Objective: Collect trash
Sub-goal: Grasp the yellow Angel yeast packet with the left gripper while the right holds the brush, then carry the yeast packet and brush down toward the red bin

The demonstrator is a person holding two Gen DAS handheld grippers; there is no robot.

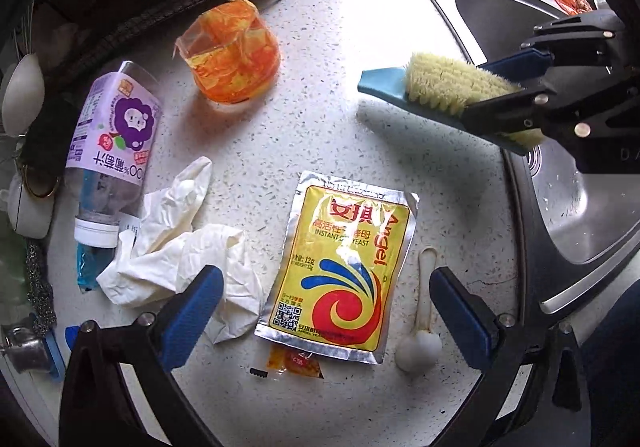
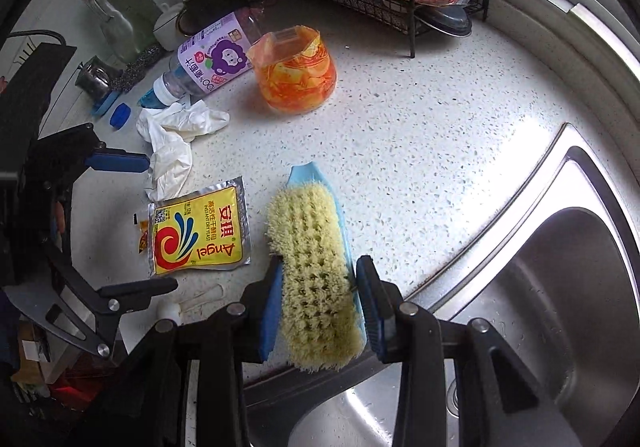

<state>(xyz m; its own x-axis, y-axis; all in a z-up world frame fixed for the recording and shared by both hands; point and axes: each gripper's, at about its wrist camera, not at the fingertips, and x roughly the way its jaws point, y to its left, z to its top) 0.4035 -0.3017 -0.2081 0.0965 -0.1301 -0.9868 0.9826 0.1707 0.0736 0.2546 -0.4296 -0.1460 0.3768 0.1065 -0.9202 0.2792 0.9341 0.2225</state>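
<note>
Trash lies on the speckled counter: a yellow yeast packet (image 1: 340, 267) (image 2: 199, 230), crumpled white gloves (image 1: 176, 243) (image 2: 174, 139), a purple-label plastic bottle (image 1: 114, 143) (image 2: 212, 61), an orange plastic cup (image 1: 234, 55) (image 2: 296, 71), a small sauce sachet (image 1: 294, 361) and a white plastic spoon (image 1: 422, 323). My left gripper (image 1: 326, 311) is open above the packet, its fingers to either side. My right gripper (image 2: 320, 299) is shut on a blue scrub brush (image 2: 316, 267) (image 1: 440, 87) with yellow bristles, held above the counter by the sink.
A steel sink (image 2: 560, 307) (image 1: 580, 199) lies at the right. A black wire rack (image 2: 400, 3) with ginger stands at the back. A blue cap (image 2: 120, 115), steel scourer (image 2: 138, 65), glass bottle (image 2: 112, 23) and utensils sit along the left wall.
</note>
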